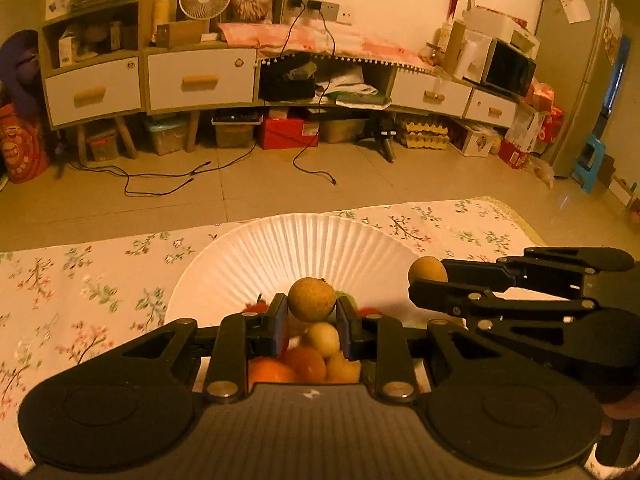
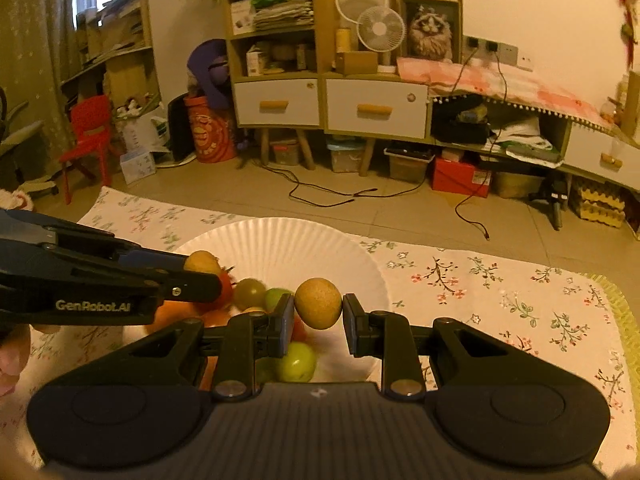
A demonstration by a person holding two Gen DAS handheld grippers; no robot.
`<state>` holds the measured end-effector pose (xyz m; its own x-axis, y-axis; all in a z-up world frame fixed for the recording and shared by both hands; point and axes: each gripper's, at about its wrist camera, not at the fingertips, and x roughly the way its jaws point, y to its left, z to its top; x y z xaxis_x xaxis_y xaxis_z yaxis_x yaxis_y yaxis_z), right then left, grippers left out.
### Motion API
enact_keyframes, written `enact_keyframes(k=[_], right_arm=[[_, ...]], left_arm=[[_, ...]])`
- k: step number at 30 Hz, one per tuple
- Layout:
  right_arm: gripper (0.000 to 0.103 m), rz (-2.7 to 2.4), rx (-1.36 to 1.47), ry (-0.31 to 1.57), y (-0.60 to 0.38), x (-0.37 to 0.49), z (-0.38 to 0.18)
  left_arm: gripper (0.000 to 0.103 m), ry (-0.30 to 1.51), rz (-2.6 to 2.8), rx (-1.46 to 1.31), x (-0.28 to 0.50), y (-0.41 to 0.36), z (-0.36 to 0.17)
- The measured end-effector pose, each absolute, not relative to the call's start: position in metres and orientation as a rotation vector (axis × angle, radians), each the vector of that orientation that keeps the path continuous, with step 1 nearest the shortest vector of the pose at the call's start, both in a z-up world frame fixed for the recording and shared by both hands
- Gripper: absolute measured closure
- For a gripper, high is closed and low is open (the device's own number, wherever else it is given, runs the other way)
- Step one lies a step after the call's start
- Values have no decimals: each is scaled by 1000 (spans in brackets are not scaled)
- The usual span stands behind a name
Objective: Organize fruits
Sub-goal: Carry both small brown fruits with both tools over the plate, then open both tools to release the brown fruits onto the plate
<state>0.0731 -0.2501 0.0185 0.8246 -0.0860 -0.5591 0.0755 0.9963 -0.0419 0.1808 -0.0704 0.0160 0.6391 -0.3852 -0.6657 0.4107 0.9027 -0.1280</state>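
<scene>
My left gripper point(image 1: 312, 309) is shut on a small round brown fruit point(image 1: 311, 298), held just above the near part of a white paper plate point(image 1: 288, 248). Under it on the plate lie an orange point(image 1: 268, 372), a pale yellow fruit point(image 1: 323, 338) and other small fruits. My right gripper point(image 2: 317, 309) is shut on a second brown fruit point(image 2: 319, 303) over the plate's point(image 2: 288, 244) right half. In the right wrist view the left gripper point(image 2: 200, 273) comes in from the left with its brown fruit point(image 2: 201, 262), above green fruits point(image 2: 296, 362) and an orange point(image 2: 176, 312).
The plate lies on a floral tablecloth point(image 1: 80, 288) whose far edge meets a tiled floor with loose cables point(image 1: 160, 184). Low cabinets and boxes line the far wall. A hand point(image 2: 12, 352) shows at the lower left of the right wrist view.
</scene>
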Motion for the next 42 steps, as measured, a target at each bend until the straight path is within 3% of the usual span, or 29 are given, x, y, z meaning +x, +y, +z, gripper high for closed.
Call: enact_keyframes(k=[31, 37, 42], right_arm=[[77, -73, -9, 663, -250, 91, 7], [68, -85, -11, 645, -249, 85, 14], [55, -106, -6, 639, -249, 74, 19]], left_arm=[[86, 827, -405, 103, 227, -87, 5], [72, 798, -399, 83, 220, -82, 16], [50, 766, -372, 71, 199, -71, 27]])
